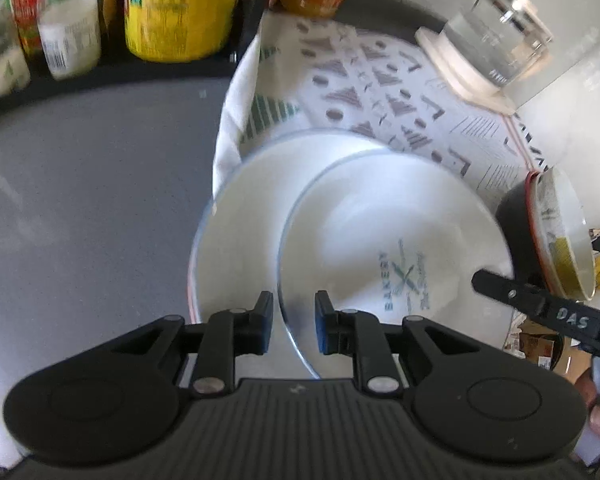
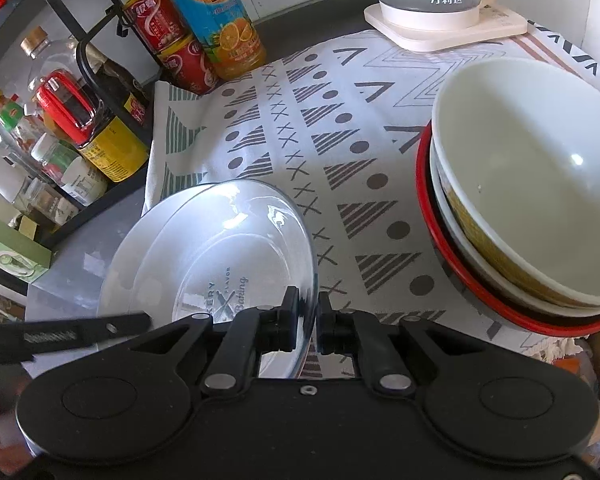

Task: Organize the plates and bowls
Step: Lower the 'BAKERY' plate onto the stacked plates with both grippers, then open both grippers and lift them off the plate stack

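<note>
A clear glass plate (image 1: 396,240) with "BAKERY" print lies tilted over a white plate (image 1: 240,216) at the patterned cloth's edge. My left gripper (image 1: 294,322) straddles the glass plate's near rim, jaws slightly apart, not clamped. My right gripper (image 2: 309,326) is shut on the glass plate's (image 2: 236,256) right rim; the white plate (image 2: 140,252) lies beneath. The right gripper's finger (image 1: 540,300) shows in the left wrist view. A stack of bowls (image 2: 532,184) sits on a red plate (image 2: 460,280) at the right.
A patterned cloth (image 2: 340,128) covers the grey counter (image 1: 92,200). A rack of bottles and jars (image 2: 72,128) stands at the left, drink cans and an orange juice bottle (image 2: 216,28) behind. A glass kettle on its base (image 2: 440,4) stands at the back.
</note>
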